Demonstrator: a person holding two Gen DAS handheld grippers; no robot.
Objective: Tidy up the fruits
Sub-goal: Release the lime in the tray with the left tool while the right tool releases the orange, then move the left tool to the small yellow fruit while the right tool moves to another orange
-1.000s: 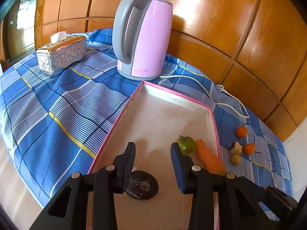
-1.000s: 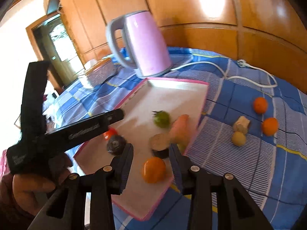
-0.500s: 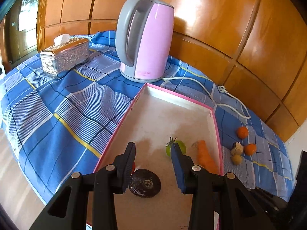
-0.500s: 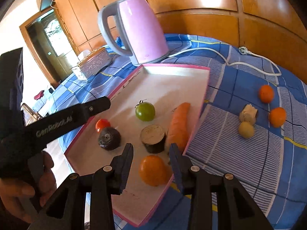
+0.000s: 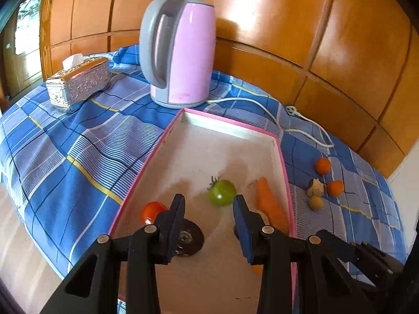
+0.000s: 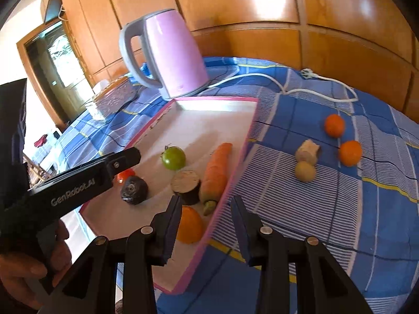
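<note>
A: Two tongs hovered over the pink-rimmed tray point(image 5: 167, 133). Left tongs point(image 5: 208, 204) stood parted, nothing between the pads. Right tongs point(image 6: 205, 205) likewise, gripping nothing, above the tray's near corner.

B: Tray contents?

A: Green tomato point(image 6: 173, 158), carrot point(image 6: 217, 170) along the right rim, cut dark stub point(image 6: 186, 185) touching the carrot, dark round fruit point(image 6: 134, 190), red tomato point(image 5: 152, 210) near the left rim, orange point(image 6: 189, 225) at the near edge.

B: Outside the tray?

A: Four pieces on the checked cloth point(image 5: 78, 144) to the right: two small oranges point(image 6: 334, 125), point(image 6: 349, 153), a pale chunk point(image 6: 307, 150) touching a yellowish ball point(image 6: 305, 171).

B: Rest of the worktop?

A: Pink kettle point(image 5: 183, 52) stood behind the tray, tissue box point(image 5: 78, 85) far left.
</note>
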